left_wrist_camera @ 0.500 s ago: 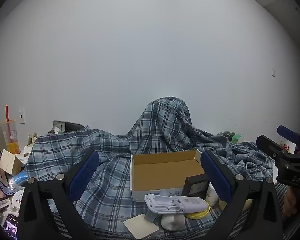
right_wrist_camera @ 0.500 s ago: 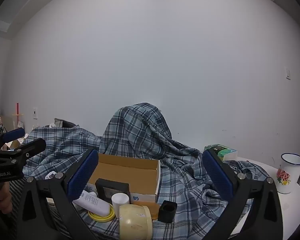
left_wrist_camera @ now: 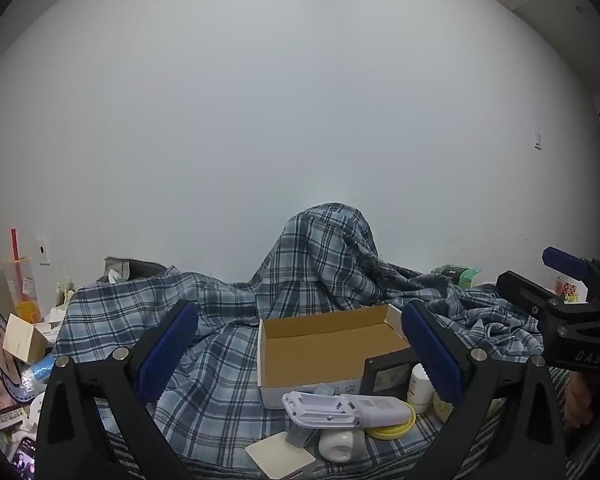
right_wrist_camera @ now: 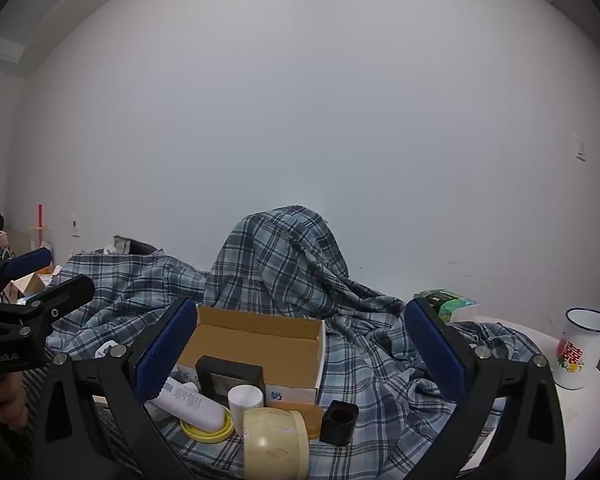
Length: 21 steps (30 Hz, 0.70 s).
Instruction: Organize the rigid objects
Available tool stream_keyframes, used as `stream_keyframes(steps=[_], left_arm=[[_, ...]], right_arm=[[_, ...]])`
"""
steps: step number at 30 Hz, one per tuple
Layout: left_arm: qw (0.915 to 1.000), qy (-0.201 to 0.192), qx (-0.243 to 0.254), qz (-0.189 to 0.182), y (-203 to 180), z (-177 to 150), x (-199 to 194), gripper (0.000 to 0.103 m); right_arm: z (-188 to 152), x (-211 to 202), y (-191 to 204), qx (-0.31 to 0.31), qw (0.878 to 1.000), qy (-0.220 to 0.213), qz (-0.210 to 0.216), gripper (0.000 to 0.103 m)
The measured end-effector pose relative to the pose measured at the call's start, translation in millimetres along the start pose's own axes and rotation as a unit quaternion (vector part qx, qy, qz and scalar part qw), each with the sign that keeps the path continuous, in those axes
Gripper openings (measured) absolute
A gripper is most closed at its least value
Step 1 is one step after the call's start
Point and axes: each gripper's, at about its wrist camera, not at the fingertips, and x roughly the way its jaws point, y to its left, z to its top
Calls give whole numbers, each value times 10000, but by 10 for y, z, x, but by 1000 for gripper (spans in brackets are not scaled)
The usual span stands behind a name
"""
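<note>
Bare white wall behind; plaid cloth [right_wrist_camera: 364, 364] covers table. We see cardboard box [right_wrist_camera: 260, 344] open, empty, at 6 o'clock. Crowding its near side: white bottle [right_wrist_camera: 192, 402] lying on yellow lid [right_wrist_camera: 206, 432], black frame [right_wrist_camera: 230, 376], cream jar [right_wrist_camera: 276, 444], black cup [right_wrist_camera: 340, 420]. Left gripper [left_wrist_camera: 300, 356] and right gripper [right_wrist_camera: 302, 354] both spread, holding nothing. Enamel mug [right_wrist_camera: 580, 352] at 3 o'clock shows only in right view.

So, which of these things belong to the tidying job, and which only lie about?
For the job:
- open brown cardboard box
- black square frame
- white handheld device
- yellow round lid
- small white jar
- cream plastic container
- small black cube cup

Lying about:
- blue plaid cloth
- white enamel mug
- green tissue pack
</note>
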Motion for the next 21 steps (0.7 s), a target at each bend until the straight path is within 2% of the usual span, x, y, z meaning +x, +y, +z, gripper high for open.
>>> stream_keyframes(steps=[21], left_arm=[[10000,-26,-34,-61,18,11,-82,103]], right_arm=[[-5,-9,-16,-19,10000,87,14,103]])
